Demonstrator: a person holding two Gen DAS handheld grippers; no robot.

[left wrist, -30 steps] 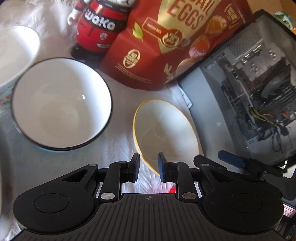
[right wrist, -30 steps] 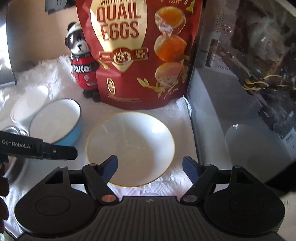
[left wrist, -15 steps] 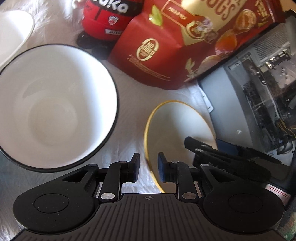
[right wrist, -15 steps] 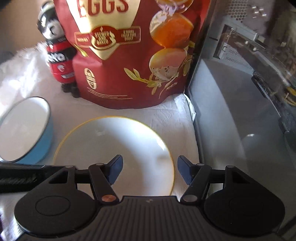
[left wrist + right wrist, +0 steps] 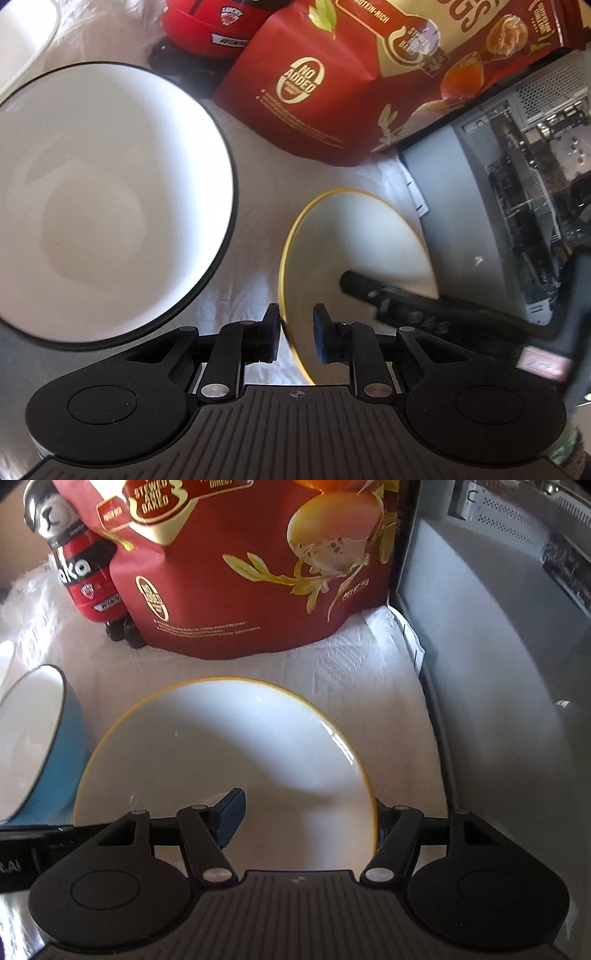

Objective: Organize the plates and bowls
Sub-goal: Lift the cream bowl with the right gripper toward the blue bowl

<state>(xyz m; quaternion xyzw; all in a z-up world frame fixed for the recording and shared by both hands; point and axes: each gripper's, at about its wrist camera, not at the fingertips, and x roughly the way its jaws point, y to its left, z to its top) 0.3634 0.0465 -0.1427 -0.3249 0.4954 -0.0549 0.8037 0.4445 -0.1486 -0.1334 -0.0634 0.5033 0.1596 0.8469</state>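
Yellow-rimmed bowl (image 5: 354,258) sits on the white cloth (image 5: 258,177) at lower centre of both views, below the red quail-egg pouch (image 5: 369,74) and left of the grey computer case (image 5: 498,664). Left gripper (image 5: 295,338) straddles the bowl's near-left rim, one pad outside and one inside, jaws narrow but seemingly not yet pressing. Right gripper (image 5: 306,819) straddles the opposite rim, spread wide after narrowing a little, its left finger over the bowl's inside, its right finger outside and mostly hidden. Blue bowl (image 5: 33,746) stands just left. Both claws look equally near; either closing would likely grip.
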